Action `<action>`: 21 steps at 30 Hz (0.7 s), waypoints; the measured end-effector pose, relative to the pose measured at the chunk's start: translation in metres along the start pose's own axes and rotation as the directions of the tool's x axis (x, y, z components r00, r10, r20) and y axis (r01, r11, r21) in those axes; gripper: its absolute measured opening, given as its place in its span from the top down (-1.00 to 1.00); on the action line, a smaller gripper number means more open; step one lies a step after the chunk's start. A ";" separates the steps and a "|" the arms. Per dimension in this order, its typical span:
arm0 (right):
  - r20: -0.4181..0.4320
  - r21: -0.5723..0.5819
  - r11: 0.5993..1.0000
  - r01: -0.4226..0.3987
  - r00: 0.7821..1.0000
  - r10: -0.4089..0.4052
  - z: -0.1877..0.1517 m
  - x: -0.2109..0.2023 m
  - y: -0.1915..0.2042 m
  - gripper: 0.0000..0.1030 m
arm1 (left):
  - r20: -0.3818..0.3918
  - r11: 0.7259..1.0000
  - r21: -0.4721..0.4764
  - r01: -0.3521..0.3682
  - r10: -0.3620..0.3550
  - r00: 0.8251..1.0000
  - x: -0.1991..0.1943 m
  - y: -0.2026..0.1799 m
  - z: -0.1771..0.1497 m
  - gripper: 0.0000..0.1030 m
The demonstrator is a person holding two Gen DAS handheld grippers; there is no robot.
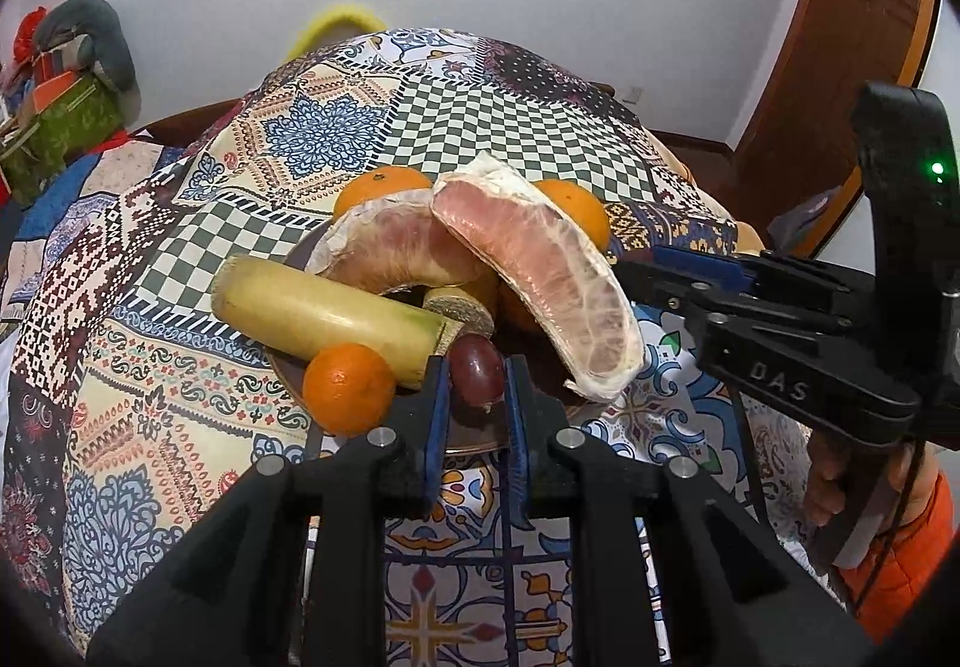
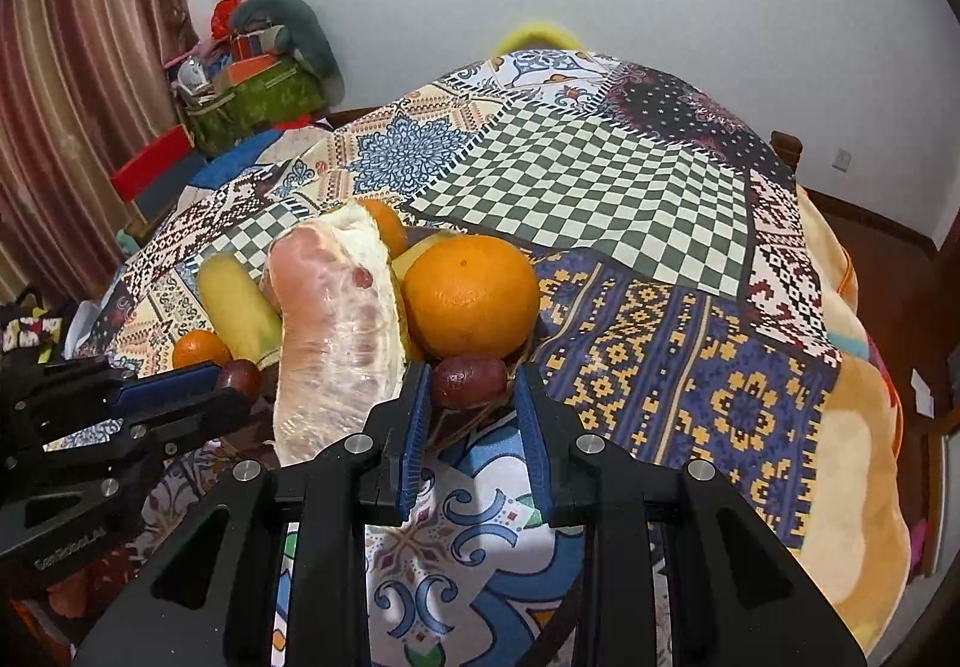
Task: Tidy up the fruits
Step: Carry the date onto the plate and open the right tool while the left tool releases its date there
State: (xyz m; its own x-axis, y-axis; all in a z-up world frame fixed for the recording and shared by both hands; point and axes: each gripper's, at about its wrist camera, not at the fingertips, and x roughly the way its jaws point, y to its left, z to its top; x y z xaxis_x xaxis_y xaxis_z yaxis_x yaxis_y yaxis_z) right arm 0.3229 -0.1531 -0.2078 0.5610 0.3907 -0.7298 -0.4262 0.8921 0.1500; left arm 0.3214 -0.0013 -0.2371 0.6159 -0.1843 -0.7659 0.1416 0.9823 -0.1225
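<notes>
A dark plate point(image 1: 474, 442) on the patchwork cloth holds two peeled pomelo segments point(image 1: 552, 295) point(image 2: 336, 343), oranges point(image 1: 381, 190) point(image 2: 471, 295), a small mandarin point(image 1: 348, 388) and a yellow-green stalk piece point(image 1: 324, 313). At the plate's near rim my left gripper point(image 1: 477, 388) point(image 2: 222, 385) is shut on a small dark red fruit point(image 1: 477, 367). To its right, at the same rim below the big orange, my right gripper point(image 2: 471, 388) point(image 1: 630, 271) is shut on a second dark red fruit point(image 2: 468, 379). In the left wrist view the pomelo hides that fruit.
The patterned cloth point(image 2: 600, 175) covers a round table that drops away on every side. Boxes and bags point(image 2: 252, 90) are piled beyond the far left edge. A hand in an orange sleeve point(image 1: 888, 541) holds the right gripper. A wooden chair back point(image 2: 786, 144) stands far right.
</notes>
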 end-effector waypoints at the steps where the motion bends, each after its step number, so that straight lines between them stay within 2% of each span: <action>1: -0.004 -0.001 1.000 -0.002 1.000 0.002 0.000 0.001 0.000 0.49 | -0.001 1.000 0.003 0.001 -0.001 1.000 0.001 0.000 0.000 0.67; 7: -0.026 0.003 1.000 0.009 1.000 -0.009 -0.001 0.005 -0.003 0.33 | -0.013 1.000 0.014 0.003 -0.003 1.000 0.003 -0.002 0.000 0.67; 12: -0.011 0.007 1.000 0.014 1.000 -0.014 0.000 -0.005 -0.005 0.29 | 0.002 1.000 0.005 -0.007 0.007 1.000 -0.007 -0.001 0.001 0.67; 17: 0.050 0.007 1.000 0.026 0.998 -0.027 0.006 -0.039 -0.001 0.29 | 0.063 1.000 -0.010 -0.019 0.020 0.998 -0.040 -0.001 0.007 0.67; 21: 0.142 0.003 1.000 0.023 0.990 -0.023 0.014 -0.085 0.010 0.29 | 0.155 0.999 -0.018 -0.028 0.030 0.988 -0.085 -0.005 0.013 0.67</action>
State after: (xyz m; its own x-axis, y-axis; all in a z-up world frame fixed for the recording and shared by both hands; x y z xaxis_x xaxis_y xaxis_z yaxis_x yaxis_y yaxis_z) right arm 0.2809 -0.1745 -0.1355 0.6658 0.3983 -0.6309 -0.4113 0.9014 0.1349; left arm 0.2786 0.0094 -0.1632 0.7323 -0.1577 -0.6625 0.1107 0.9875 -0.1126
